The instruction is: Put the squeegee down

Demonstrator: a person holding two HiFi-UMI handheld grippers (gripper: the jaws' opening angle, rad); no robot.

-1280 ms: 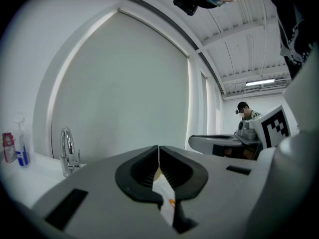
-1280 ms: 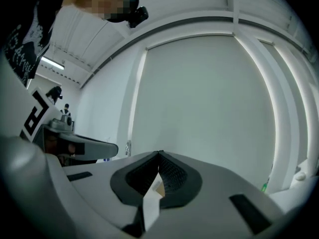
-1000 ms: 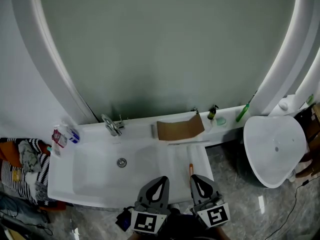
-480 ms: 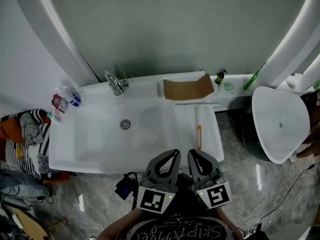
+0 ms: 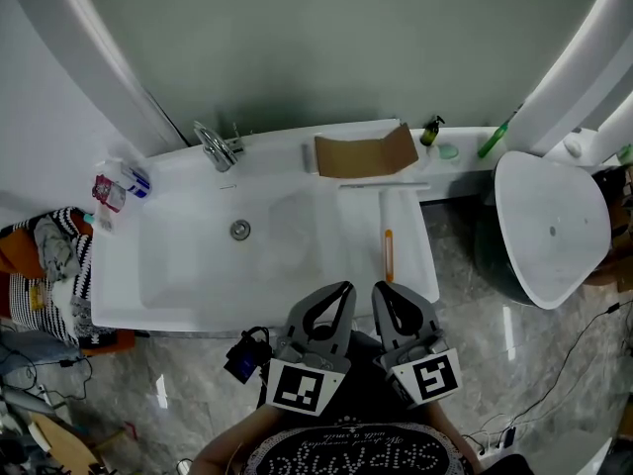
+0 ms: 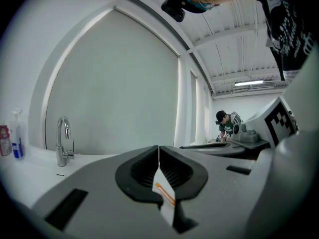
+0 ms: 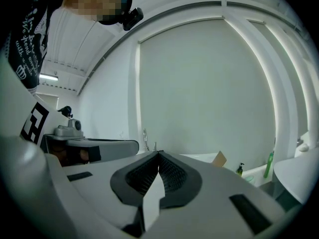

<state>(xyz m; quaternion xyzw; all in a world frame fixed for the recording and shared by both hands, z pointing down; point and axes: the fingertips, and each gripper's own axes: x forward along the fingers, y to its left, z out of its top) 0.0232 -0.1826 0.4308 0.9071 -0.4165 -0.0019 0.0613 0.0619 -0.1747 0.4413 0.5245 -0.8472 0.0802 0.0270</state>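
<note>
Shows the left gripper [image 5: 342, 289] at the bottom centre of the head view, jaws pressed tip to tip, gripping nothing. Puts the right gripper [image 5: 382, 288] just beside it to the right, likewise closed down to a hairline seam and empty (confirmed in each gripper view). Finds the squeegee [image 5: 388, 234] lying flat on the right-hand ledge of the white sink [image 5: 117, 300], just above the right gripper's tips in the frame and apart from both, blade crosswise at the top, orange handle pointing down toward the bottom edge. Places a folded piece of cardboard [image 5: 364, 153] just above the blade, against the wall, and the tap [image 5: 213, 144] further to the upper left.
</note>
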